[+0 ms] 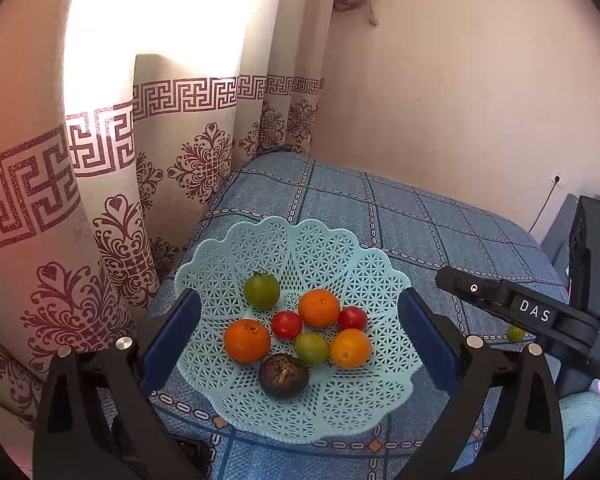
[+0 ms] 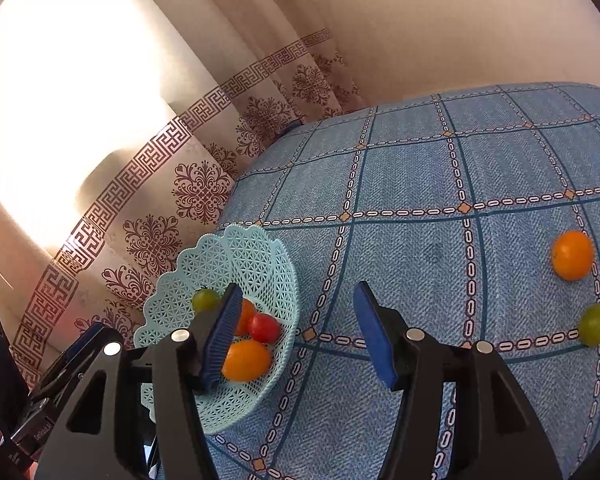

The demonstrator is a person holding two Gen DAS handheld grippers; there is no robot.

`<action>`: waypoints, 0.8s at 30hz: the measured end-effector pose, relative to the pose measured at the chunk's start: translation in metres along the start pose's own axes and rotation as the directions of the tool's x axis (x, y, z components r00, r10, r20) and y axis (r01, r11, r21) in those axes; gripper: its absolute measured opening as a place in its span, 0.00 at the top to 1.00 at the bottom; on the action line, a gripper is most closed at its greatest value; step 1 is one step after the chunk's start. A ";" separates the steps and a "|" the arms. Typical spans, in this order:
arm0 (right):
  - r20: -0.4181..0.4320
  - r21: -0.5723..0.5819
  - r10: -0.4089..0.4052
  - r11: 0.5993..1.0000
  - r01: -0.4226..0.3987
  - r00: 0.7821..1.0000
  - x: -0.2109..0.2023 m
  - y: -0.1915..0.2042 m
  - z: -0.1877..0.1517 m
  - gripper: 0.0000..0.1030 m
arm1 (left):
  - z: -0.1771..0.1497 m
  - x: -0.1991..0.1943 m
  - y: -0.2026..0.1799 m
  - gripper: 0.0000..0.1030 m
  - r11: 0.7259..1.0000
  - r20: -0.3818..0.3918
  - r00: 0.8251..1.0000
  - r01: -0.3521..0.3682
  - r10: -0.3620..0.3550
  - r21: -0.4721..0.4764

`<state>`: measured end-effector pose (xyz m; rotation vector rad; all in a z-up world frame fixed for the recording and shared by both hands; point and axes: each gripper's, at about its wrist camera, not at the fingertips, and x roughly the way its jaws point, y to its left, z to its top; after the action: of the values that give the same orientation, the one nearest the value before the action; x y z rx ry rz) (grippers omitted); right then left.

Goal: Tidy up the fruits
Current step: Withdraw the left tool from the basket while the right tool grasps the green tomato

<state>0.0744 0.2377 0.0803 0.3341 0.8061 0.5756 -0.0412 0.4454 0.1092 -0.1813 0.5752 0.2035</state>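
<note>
Pale-blue lattice basket (image 1: 332, 408) sits flat on the cloth, holding three oranges (image 1: 247, 340), two red tomatoes (image 1: 287, 324), two green ones (image 1: 262, 290) and one dark fruit (image 1: 284, 375) — one orange (image 2: 572, 255) and one green tomato (image 2: 594, 323) lie loose, well apart from it.

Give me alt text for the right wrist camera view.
The open right gripper hovers empty over a blue checked tablecloth. An orange and a green tomato lie loose on the cloth at far right. A pale blue lattice basket holding fruit sits at left, by a patterned curtain.
</note>
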 end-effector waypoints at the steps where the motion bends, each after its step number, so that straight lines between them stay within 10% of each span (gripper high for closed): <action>1: 0.001 0.006 -0.004 1.000 0.004 1.000 0.000 -0.001 0.000 0.36 | 0.000 0.000 -0.001 0.03 1.000 -0.001 1.000 0.001 -0.001 0.002; 14: 0.017 0.027 -0.038 0.999 0.037 0.999 -0.015 -0.014 0.000 0.28 | -0.005 -0.003 -0.012 0.03 0.999 -0.009 1.000 0.021 -0.020 0.027; 24: 0.086 -0.126 -0.267 0.953 0.276 0.960 -0.049 -0.046 -0.023 0.28 | -0.010 0.002 -0.031 0.03 0.997 -0.031 0.999 0.041 -0.039 0.069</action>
<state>0.0459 0.1729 0.0713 0.1124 0.7280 0.3565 -0.0378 0.4136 0.1034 -0.1285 0.6070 0.1416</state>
